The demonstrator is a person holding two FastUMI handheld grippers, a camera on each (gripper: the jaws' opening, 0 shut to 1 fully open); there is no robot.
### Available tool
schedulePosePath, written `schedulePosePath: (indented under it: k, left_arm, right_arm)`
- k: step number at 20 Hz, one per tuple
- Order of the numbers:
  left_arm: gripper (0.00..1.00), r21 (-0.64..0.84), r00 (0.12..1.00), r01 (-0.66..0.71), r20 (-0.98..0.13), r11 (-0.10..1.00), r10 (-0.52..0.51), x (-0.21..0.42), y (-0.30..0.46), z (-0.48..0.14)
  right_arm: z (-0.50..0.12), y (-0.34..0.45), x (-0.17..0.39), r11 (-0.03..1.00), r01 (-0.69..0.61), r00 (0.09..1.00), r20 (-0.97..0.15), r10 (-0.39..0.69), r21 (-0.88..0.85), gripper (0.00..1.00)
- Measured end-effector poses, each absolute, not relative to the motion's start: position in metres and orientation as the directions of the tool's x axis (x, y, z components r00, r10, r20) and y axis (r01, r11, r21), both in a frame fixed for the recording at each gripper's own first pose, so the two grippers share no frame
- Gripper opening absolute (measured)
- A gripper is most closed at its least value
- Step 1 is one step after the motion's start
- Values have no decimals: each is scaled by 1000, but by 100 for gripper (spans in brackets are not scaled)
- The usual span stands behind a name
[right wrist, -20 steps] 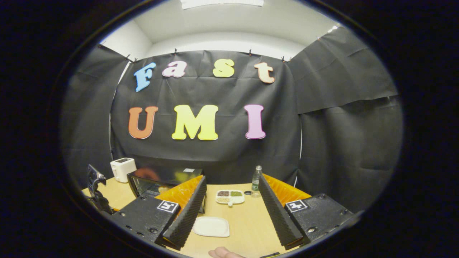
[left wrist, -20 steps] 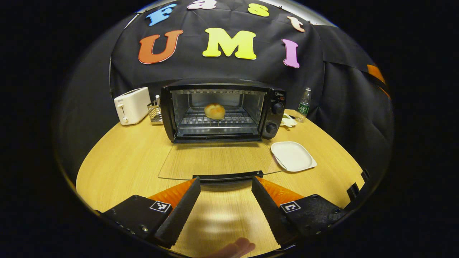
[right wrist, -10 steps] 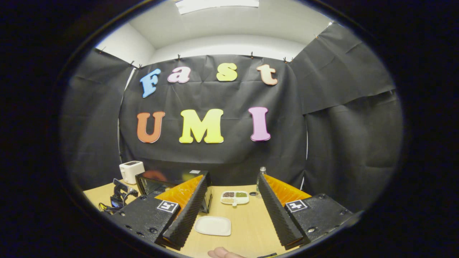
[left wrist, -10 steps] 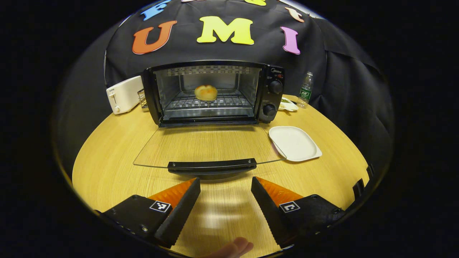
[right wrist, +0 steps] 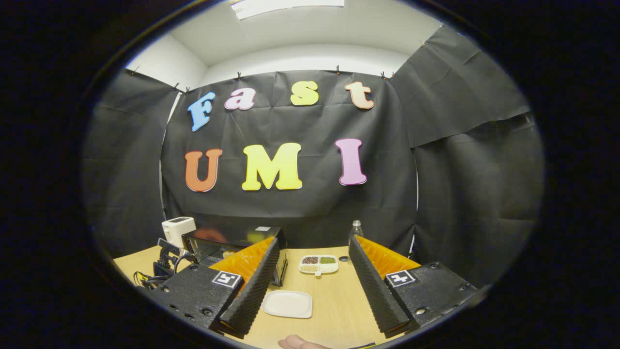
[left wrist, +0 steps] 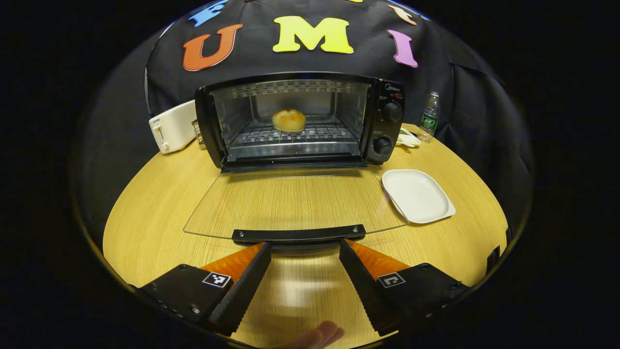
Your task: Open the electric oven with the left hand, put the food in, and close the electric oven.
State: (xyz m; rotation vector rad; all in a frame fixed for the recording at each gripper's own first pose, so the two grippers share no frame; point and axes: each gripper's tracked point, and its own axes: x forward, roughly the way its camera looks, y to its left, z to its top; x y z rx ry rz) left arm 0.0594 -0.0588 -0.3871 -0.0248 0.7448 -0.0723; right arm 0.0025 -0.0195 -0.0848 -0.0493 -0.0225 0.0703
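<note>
In the left gripper view the black electric oven [left wrist: 387,121] stands at the back of the round wooden table with its glass door [left wrist: 295,201] folded down flat. A golden bread roll [left wrist: 288,119] rests on the wire rack inside. My left gripper [left wrist: 304,249] is open, its fingertips just below the door's black handle [left wrist: 298,234] and apart from it, nothing between them. In the right gripper view my right gripper [right wrist: 314,245] is open and empty, held high over the table, with the oven [right wrist: 227,240] low at the left.
An empty white plate [left wrist: 417,195] lies right of the oven door, also seen as the plate [right wrist: 287,304]. A white toaster [left wrist: 170,127] and a wire rack sit left of the oven. A water bottle [left wrist: 428,117] and a divided snack dish [right wrist: 317,263] stand behind at the right.
The left gripper has come closer to the lowered door, its tips now right under the handle. The right gripper has barely shifted.
</note>
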Motion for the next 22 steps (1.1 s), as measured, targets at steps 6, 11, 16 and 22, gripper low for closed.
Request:
schedulePosePath:
  k: [6, 11, 16, 22]
  left_arm:
    - [94, -26, 761, 49, -646, 998, -54, 63, -60, -366]
    - [94, -35, 790, 33, -612, 999, -48, 70, -60, -334]
    - [94, -13, 815, 29, -579, 999, -31, 84, -56, -316]
    - [96, 1, 847, 35, -530, 999, -29, 106, -50, -288]
  right_arm:
    - [-78, -16, 1, 995, -72, 997, 32, 74, -72, 89]
    - [-80, -24, 3, 997, -31, 999, 35, 33, -64, 89]
    - [-83, -22, 5, 998, -39, 999, 25, 40, -43, 89]
    - [-83, -20, 2, 998, -36, 999, 27, 38, -53, 89]
